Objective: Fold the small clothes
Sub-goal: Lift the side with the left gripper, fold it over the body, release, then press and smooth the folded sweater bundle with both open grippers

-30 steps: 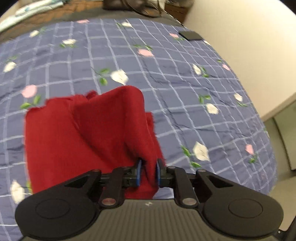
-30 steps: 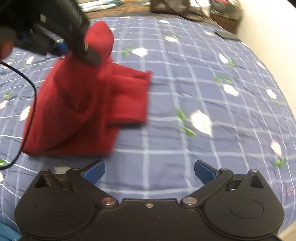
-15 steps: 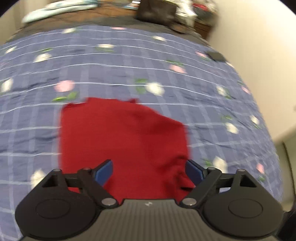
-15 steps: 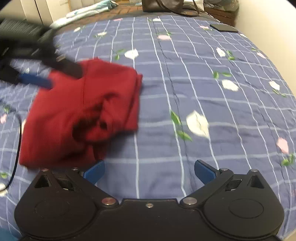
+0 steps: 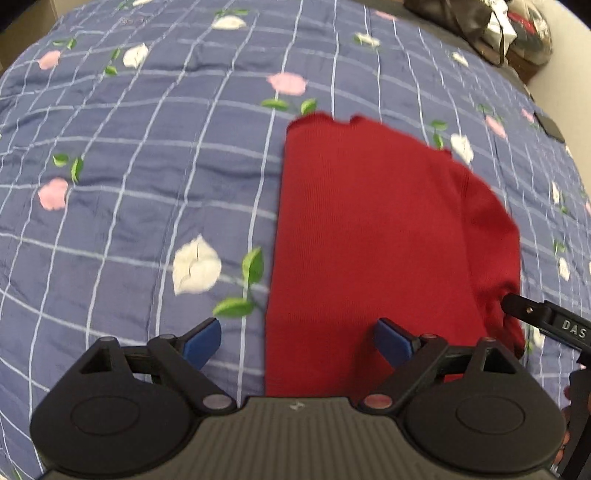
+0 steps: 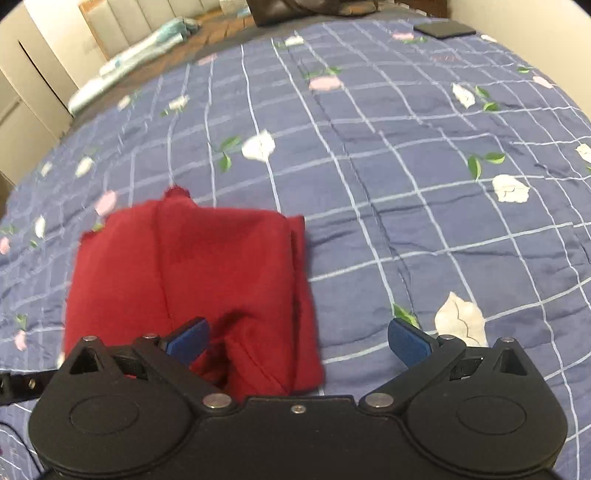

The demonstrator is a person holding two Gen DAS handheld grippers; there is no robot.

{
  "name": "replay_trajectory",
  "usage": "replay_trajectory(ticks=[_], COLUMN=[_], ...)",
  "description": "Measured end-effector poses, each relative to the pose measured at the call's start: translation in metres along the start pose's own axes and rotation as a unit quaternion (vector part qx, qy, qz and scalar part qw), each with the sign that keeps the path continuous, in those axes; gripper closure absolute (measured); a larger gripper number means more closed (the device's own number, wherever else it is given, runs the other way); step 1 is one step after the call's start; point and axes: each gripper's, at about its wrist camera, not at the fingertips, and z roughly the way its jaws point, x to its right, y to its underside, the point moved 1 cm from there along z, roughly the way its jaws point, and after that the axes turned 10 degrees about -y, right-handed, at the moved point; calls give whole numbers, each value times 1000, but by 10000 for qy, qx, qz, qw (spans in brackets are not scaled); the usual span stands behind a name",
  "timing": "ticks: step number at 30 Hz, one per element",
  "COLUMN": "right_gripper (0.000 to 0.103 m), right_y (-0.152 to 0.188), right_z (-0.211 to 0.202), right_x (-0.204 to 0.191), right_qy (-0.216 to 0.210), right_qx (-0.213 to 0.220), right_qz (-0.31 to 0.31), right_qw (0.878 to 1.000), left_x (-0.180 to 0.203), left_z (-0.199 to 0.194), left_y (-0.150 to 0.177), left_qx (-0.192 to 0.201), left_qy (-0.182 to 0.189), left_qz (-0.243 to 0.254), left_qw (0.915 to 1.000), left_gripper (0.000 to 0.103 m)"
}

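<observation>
1. While your left gripper (image 5: 297, 338) hangs with its fingers spread wide and holding nothing, the red knit garment (image 5: 373, 236) lies on the floral checked bedspread (image 5: 147, 177), its left edge running up between those fingers and the rest past the right one.
2. Your right gripper (image 6: 299, 338) is likewise spread and empty; the red knit garment (image 6: 192, 273) sits ahead, mostly toward its left finger, with the right folded edge between the fingers.
3. Its long axis runs away from your left fingers, toward the far hem.
4. Both grippers hover at the near end; the right looks nearer the bunched, uneven corner, so that side probably wants tidying next.
5. Count: one garment, two grippers, one dark flat object (image 6: 443, 28) well beyond the fingers.
</observation>
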Motion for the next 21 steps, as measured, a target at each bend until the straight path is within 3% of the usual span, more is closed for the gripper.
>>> replay_trajectory(ticks=[6,11,16,21], right_gripper=[1,1,1,1], right_y=[23,47,42,16], right_z=[10,8,-9,-11], right_x=[3,19,21,15], right_qy=[367,475,230,10], right_qx=[-491,-708,-307,130], right_qz=[-409,-350,-184,-77], right_qw=[9973,9957,9991,9999], left_x=[1,-2,-6,0], left_z=[11,11,2,11], left_y=[19,22,12,0], left_qx=[-283,-354,-123,-112], left_qy=[-21,-34,118,-34], left_qz=[165,149,-82,-145], left_qw=[9995,9993,9998,9998], left_gripper=[7,7,3,3])
